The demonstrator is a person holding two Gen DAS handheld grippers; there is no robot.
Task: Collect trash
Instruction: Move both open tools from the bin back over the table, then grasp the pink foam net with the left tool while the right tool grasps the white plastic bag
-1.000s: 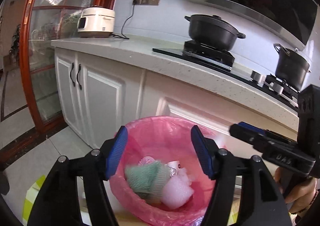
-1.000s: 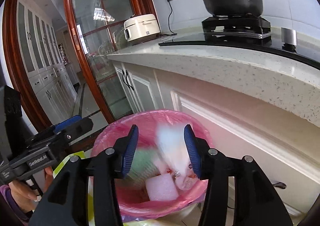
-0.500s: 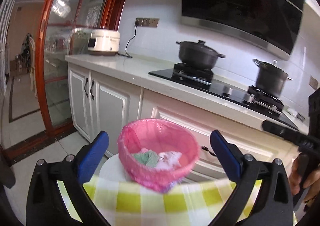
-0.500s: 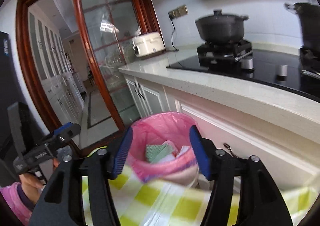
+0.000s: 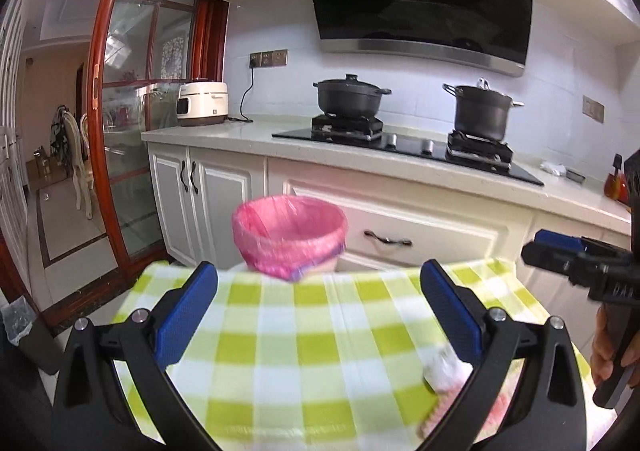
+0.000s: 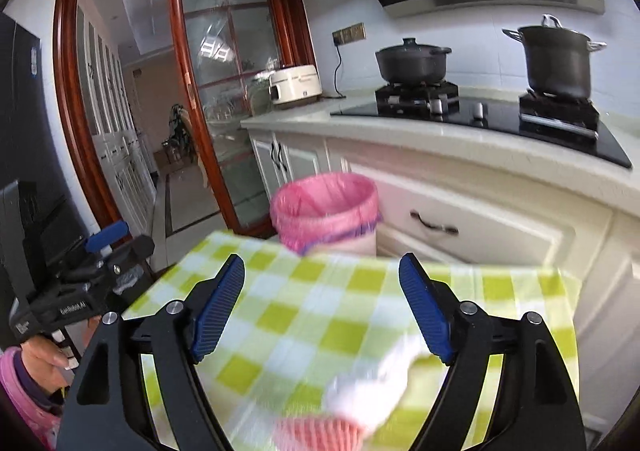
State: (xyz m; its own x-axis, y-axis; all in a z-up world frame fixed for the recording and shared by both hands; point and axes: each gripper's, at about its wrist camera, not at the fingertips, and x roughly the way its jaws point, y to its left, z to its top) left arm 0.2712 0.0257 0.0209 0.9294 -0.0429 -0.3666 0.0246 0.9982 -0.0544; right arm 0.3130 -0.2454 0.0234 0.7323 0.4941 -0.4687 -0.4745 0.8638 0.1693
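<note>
A trash bin with a pink liner (image 5: 289, 236) stands past the far edge of a table with a green and white checked cloth (image 5: 312, 335); it also shows in the right wrist view (image 6: 326, 211). My left gripper (image 5: 318, 315) is open and empty above the cloth. My right gripper (image 6: 320, 307) is open and empty above the cloth too. A blurred white and pink piece of trash (image 6: 360, 399) lies on the cloth near the right gripper; it also shows in the left wrist view (image 5: 444, 375), low by the right finger.
White kitchen cabinets (image 5: 400, 227) and a counter with a hob and two dark pots (image 5: 350, 95) run behind the bin. A rice cooker (image 5: 202, 103) sits at the counter's left end. A red-framed glass door (image 5: 128, 131) is to the left.
Both grippers have pulled back and up from over the bin to above the table. The left gripper opened wider. The bin now looks small and far, and the checked cloth fills the foreground.
</note>
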